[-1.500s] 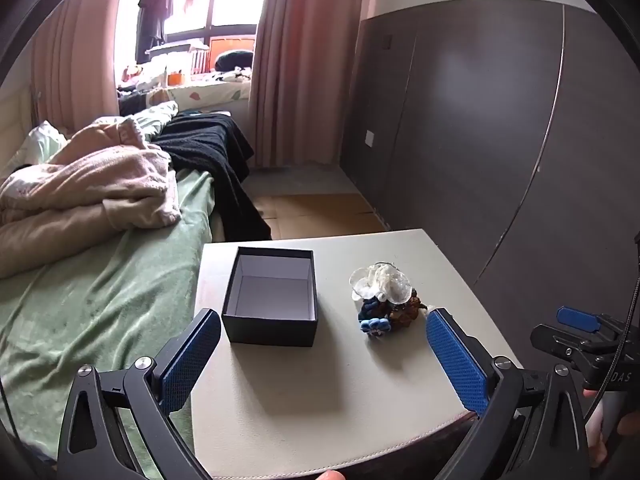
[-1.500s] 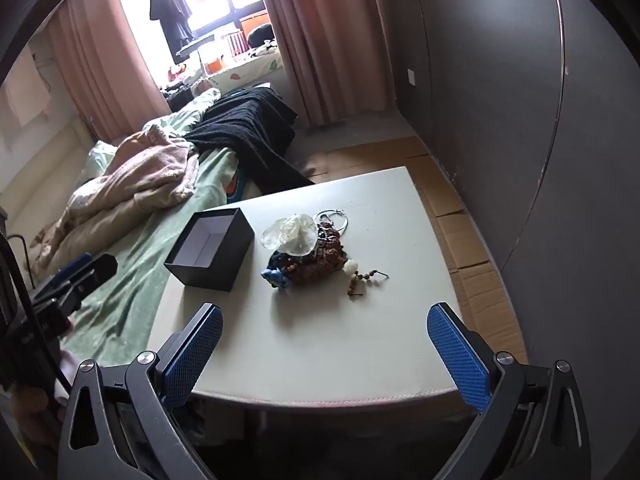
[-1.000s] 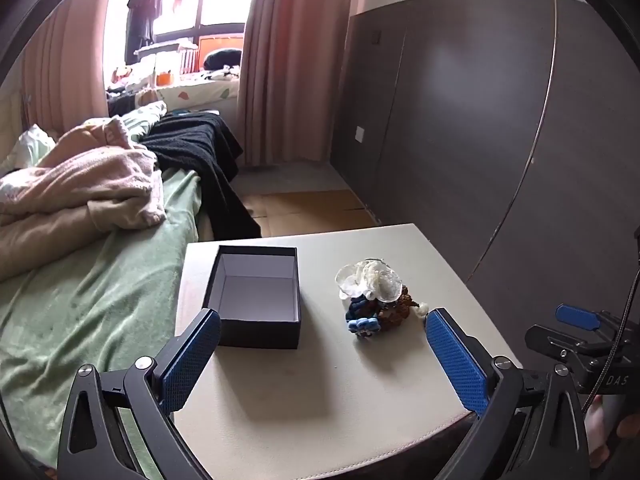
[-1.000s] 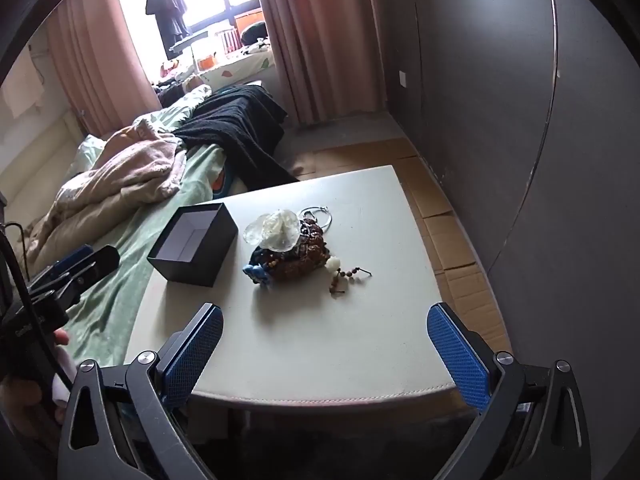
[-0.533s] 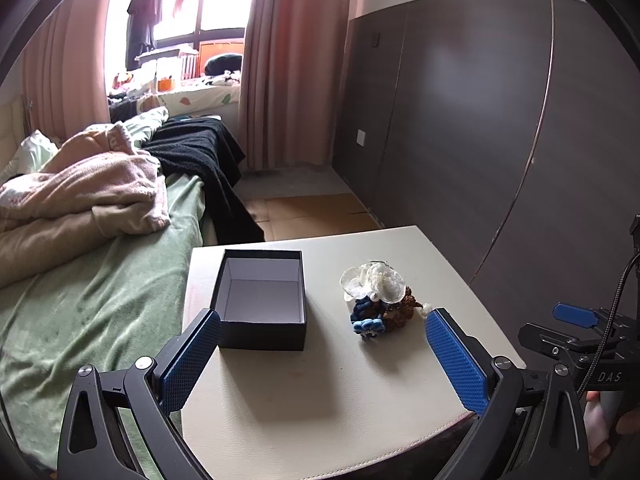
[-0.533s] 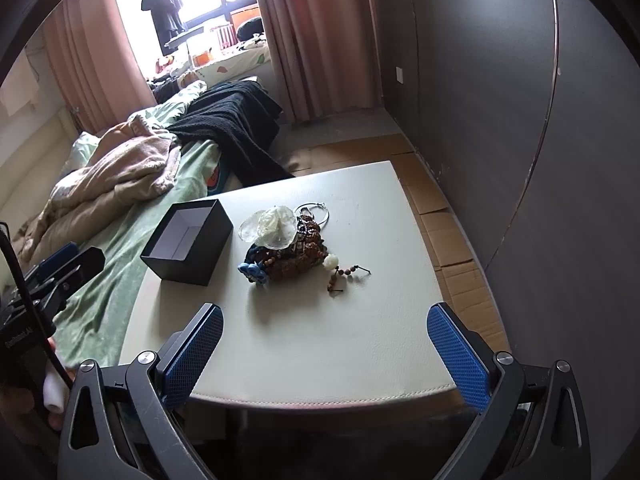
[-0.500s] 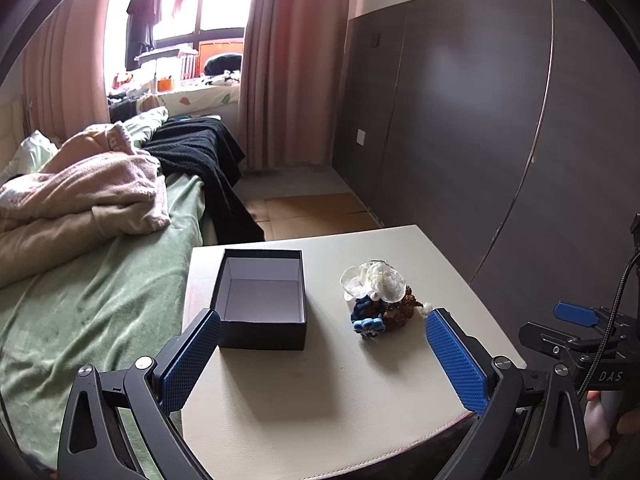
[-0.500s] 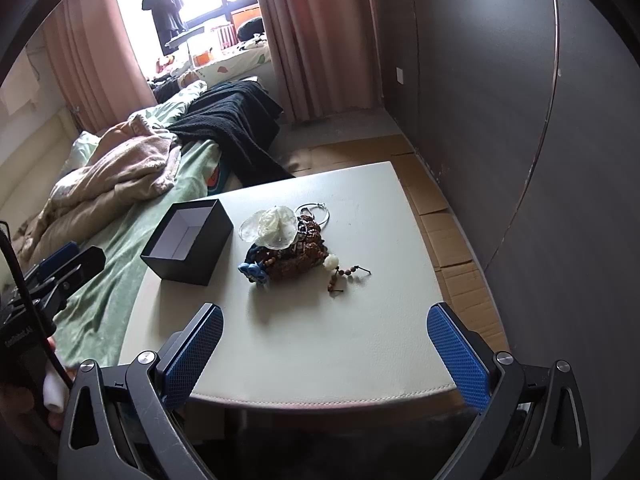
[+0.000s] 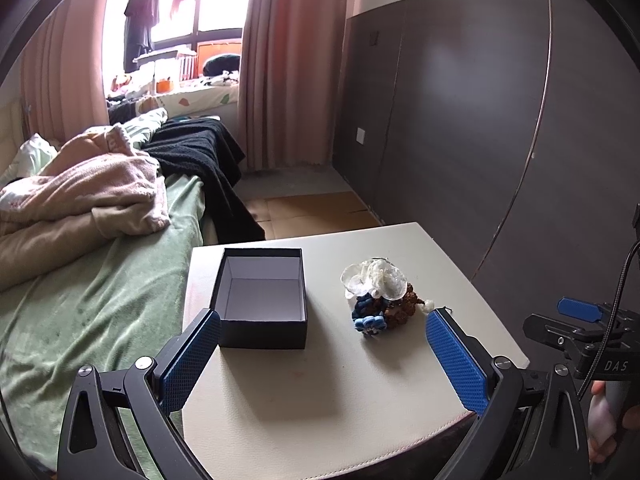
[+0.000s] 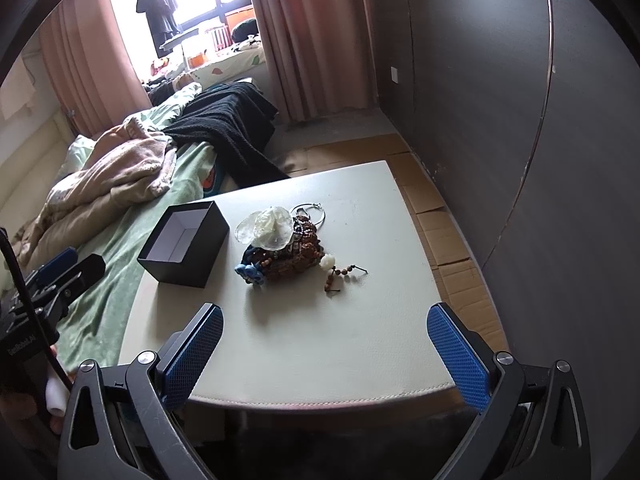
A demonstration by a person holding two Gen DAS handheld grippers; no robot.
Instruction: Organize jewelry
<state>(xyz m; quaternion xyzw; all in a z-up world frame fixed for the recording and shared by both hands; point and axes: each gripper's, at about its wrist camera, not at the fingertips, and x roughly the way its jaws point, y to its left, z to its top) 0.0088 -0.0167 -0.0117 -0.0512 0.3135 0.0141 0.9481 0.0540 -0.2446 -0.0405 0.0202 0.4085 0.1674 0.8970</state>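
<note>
An open black box with a pale lining stands on the left of a small white table. It also shows in the right wrist view. To its right lies a heap of jewelry: clear petal-shaped pieces, blue beads and brown beads. In the right wrist view the heap also shows a silver ring and a trailing brown bead strand. My left gripper is open and empty over the table's near edge. My right gripper is open and empty, likewise back from the heap.
A bed with a green sheet, pink blanket and black throw adjoins the table's left side. A dark wardrobe wall runs along the right. Cardboard covers the floor beyond the table.
Both views have shifted slightly; the table and heap sit a little farther off in the right wrist view. Box and jewelry have not moved. Both grippers stay open.
</note>
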